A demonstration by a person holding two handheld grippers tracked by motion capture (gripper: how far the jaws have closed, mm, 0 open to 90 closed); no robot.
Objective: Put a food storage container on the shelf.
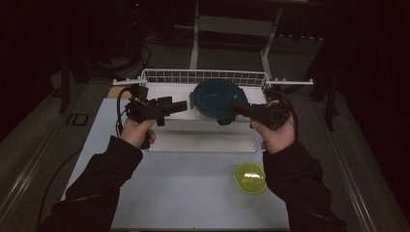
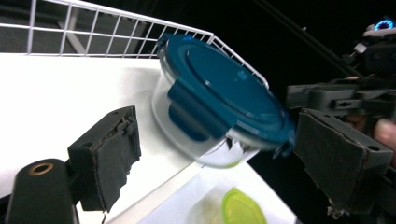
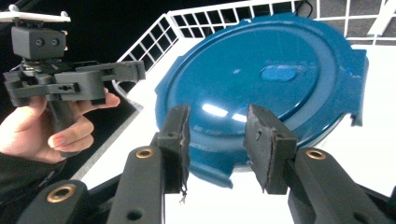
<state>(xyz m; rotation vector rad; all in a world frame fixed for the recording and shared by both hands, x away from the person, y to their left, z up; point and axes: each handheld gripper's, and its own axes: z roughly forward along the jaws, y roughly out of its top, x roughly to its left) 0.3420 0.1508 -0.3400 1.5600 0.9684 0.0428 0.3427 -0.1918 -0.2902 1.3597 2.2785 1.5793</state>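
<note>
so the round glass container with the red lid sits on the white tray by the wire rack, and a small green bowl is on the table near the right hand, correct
Not quite: the lid is dark blue, not red, as the right gripper view shows plainly. The rest holds: the glass container sits on the white tray by the wire rack, and the green bowl lies near the right hand.

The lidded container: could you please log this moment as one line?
container: lid on, in wire tray | left gripper: open, apart | right gripper: open at lid's tab | green bowl: on table

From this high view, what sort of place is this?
Probably a lab recording setup, not a kitchen: a white table on a dark floor, metal stand legs behind, a wire rack holding a lidded container, and a person working handheld grippers.
</note>
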